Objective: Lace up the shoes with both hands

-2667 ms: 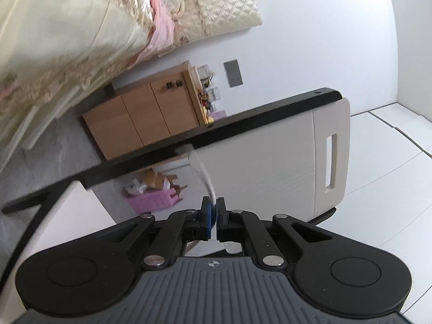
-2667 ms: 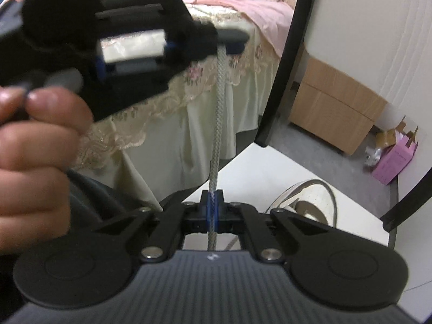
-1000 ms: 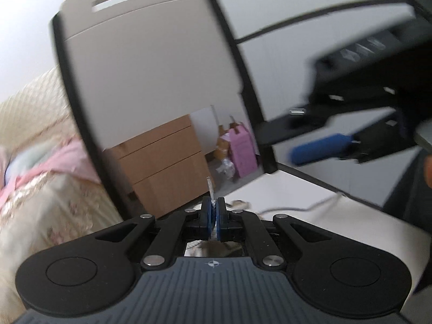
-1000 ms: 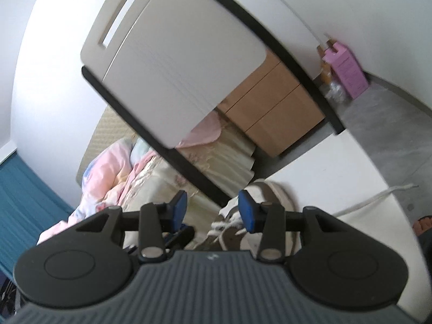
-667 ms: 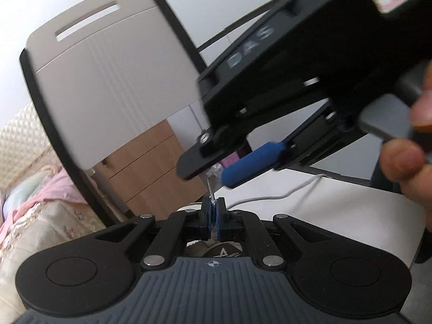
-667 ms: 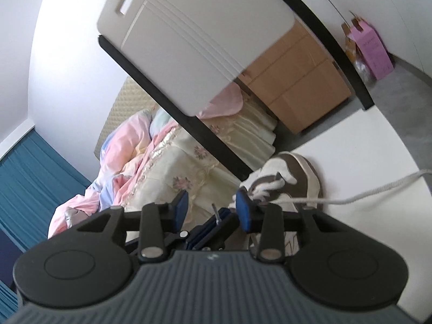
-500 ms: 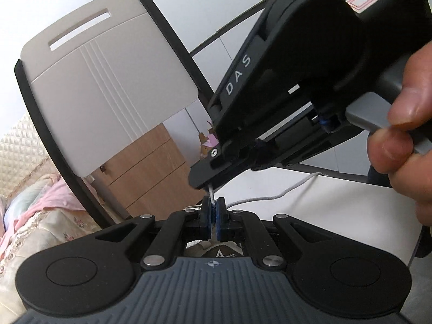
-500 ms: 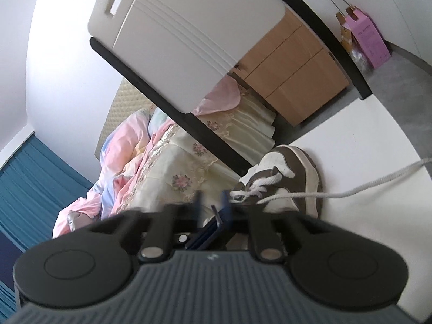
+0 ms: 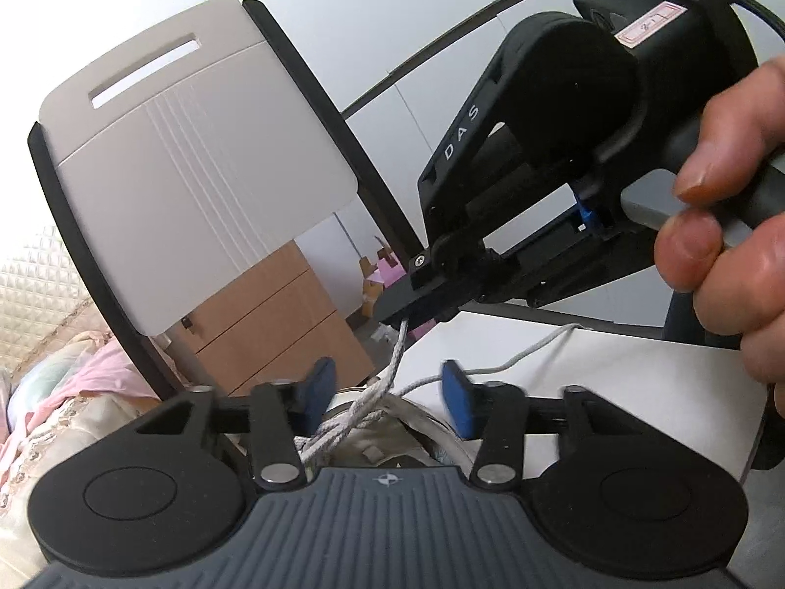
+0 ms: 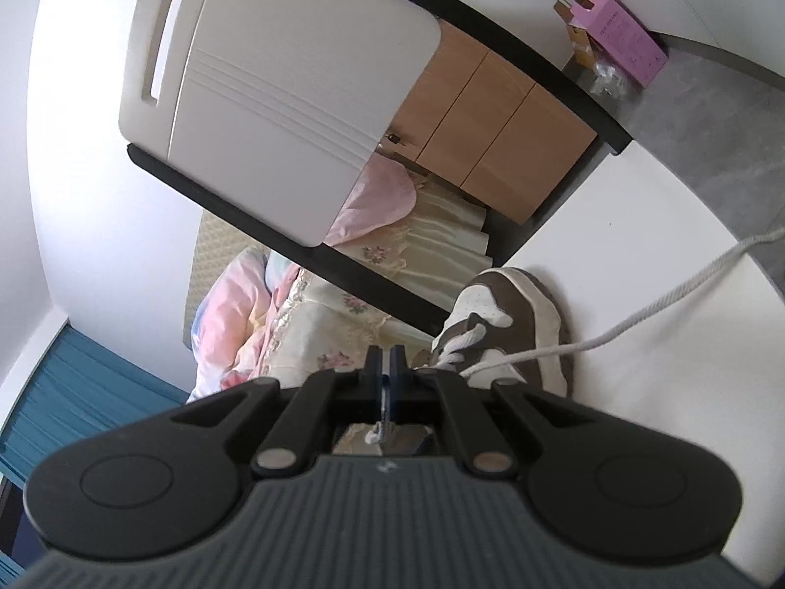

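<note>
**One lace end pinched, the other lying loose across the bench**

One brown-and-white shoe (image 10: 510,324) sits on the white bench (image 10: 687,392), right of centre in the right wrist view, its toe toward a chair's black frame. A pale lace (image 10: 652,311) runs from its eyelets across the bench to the right edge of the frame. The right hand-held gripper (image 10: 386,368) has its fingers pressed together on a second strand of lace, which shows between the blue pads.

In the left wrist view that same right hand-held gripper (image 9: 392,314) comes in from the upper right, held by a hand (image 9: 726,226) on its trigger, with the strand (image 9: 397,353) hanging from its tip. The left hand-held gripper (image 9: 387,392) is spread wide, its blue pads (image 9: 319,388) apart on either side of the strand and gripping nothing. Behind stand the white chair back (image 9: 196,167), a wooden cabinet (image 9: 274,324) and a pink box (image 10: 613,39).
</note>
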